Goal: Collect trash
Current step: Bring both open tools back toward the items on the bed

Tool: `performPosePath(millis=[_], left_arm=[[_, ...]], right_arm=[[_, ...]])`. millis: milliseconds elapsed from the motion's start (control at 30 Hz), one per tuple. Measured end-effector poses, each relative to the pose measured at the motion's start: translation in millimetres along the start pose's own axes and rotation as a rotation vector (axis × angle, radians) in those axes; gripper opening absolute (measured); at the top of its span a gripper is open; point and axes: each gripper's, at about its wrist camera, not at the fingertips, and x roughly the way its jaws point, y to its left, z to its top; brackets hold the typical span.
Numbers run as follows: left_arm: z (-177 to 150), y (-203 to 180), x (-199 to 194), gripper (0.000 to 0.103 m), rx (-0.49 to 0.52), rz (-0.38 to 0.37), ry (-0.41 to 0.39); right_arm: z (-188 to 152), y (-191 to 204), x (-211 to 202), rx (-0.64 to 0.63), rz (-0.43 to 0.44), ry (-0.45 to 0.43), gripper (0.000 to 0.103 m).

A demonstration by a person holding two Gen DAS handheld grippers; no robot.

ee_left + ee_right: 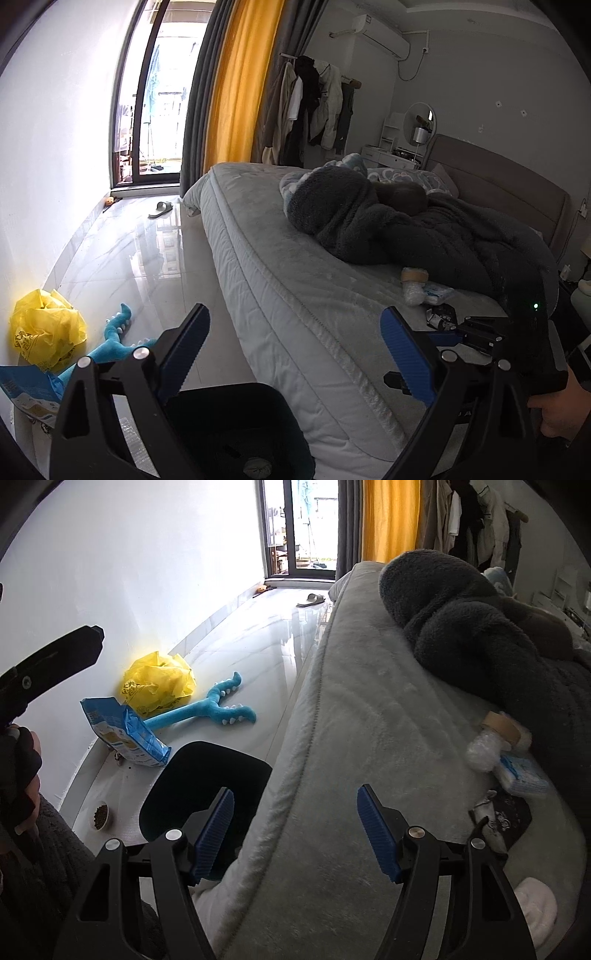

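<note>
Several scraps of trash lie together on the bed (369, 709) by the dark blanket (480, 635): a clear plastic wad (482, 753), a blue-and-white packet (524, 779) and a dark wrapper (504, 818). All are judged light, soft and crinkly, best pinched at a raised edge. The right gripper (295, 830) is held tilted down over the mattress edge, jaws apart and empty. The left gripper (295, 350) is likewise spread and empty above the black bin (240, 424).
</note>
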Motion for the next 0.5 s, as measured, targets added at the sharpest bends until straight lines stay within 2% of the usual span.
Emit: performPosePath(millis=[500], left_arm=[[-5,-57,25,0.095,0.035,-0.075,0.035]], right_arm=[[-31,-59,-39,0.058,-0.096,-0.044,0.070]])
